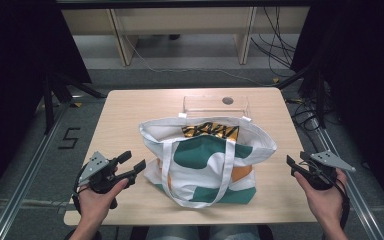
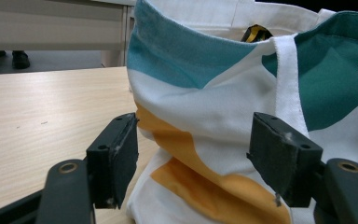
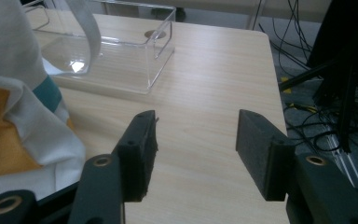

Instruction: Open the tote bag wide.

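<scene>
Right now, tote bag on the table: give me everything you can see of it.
The tote bag is soft cloth, white with dark green and orange patches, and two white strap handles; one loops down its front. It stands slumped in the middle of the table, mouth open toward the camera above, with something yellow and black inside. A clear plastic box sits right behind it; whether they touch cannot be told. The left gripper is close to its left side, jaws open, not pressing it. The right gripper is apart from it.

A lab: black curtains (image 1: 10, 45), loose floor cables (image 1: 280, 50), taped floor marking (image 1: 69, 138).
</scene>
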{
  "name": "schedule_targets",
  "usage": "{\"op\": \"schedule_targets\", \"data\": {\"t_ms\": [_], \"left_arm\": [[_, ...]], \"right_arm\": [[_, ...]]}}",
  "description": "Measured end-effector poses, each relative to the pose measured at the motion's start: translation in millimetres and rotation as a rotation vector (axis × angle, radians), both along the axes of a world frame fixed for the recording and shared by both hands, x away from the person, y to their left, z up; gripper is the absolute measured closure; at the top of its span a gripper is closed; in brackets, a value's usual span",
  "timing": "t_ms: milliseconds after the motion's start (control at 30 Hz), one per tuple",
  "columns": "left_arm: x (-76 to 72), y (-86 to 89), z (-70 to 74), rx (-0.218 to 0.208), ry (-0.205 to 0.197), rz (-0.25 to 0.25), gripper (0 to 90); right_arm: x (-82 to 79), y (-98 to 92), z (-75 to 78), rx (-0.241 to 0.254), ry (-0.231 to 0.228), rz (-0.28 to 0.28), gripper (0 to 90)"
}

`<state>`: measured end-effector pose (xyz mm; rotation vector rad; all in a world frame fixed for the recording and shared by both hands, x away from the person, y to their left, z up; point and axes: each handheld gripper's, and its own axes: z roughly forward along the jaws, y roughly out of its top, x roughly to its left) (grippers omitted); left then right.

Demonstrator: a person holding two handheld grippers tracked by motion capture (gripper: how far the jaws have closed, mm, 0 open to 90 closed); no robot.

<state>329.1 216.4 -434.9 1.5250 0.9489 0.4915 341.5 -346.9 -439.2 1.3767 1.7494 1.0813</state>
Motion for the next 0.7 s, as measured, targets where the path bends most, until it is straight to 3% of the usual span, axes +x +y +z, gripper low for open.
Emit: {"op": "schedule_targets", "data": {"t_ms": [67,100,133,167,267,400,433,567,600,700], "left_arm": [[-0.2,-1.7,1.8,0.008,-0.009,0.001,33.7],[-0.4,-2.5,2.5,0.006,-0.012,0.000,33.9],[-0.6,-3.1,3.7,0.013,-0.019,-0.004,34.1],[-0.1,-4.2,4.6,0.012,-0.032,-0.014,34.3],[-2.0,-7.0,9.7,0.024,-0.041,-0.017,36.2],[-1.0,-14.8,19.0,0.043,-0.073,-0.047,38.0],[-0.2,-18.6,22.3,0.045,-0.086,-0.062,39.2],[-0.9,-38.6,39.4,0.070,-0.118,-0.112,40.4],[-0.8,-45.9,45.0,0.080,-0.129,-0.128,40.6],[3.2,-61.7,55.4,0.114,-0.150,-0.173,40.8]], "right_arm": [[0.4,-0.8,-0.3,-0.003,0.002,-0.005,47.4],[-1.3,2.1,-0.1,0.042,0.029,-0.025,47.4],[1.4,-0.8,-1.6,0.009,0.006,-0.010,47.4],[0.3,0.5,-1.8,0.017,0.026,-0.022,47.4],[0.7,1.4,-2.0,0.026,0.027,-0.019,47.2],[1.8,-0.2,-1.6,-0.011,0.010,-0.008,47.0],[0.8,4.1,-0.3,0.021,0.026,-0.021,47.1],[0.7,7.8,1.1,0.002,0.016,-0.015,46.9],[2.3,6.3,0.8,-0.025,0.003,0.003,46.9],[1.1,6.8,0.6,-0.010,0.013,-0.008,46.6]]}}
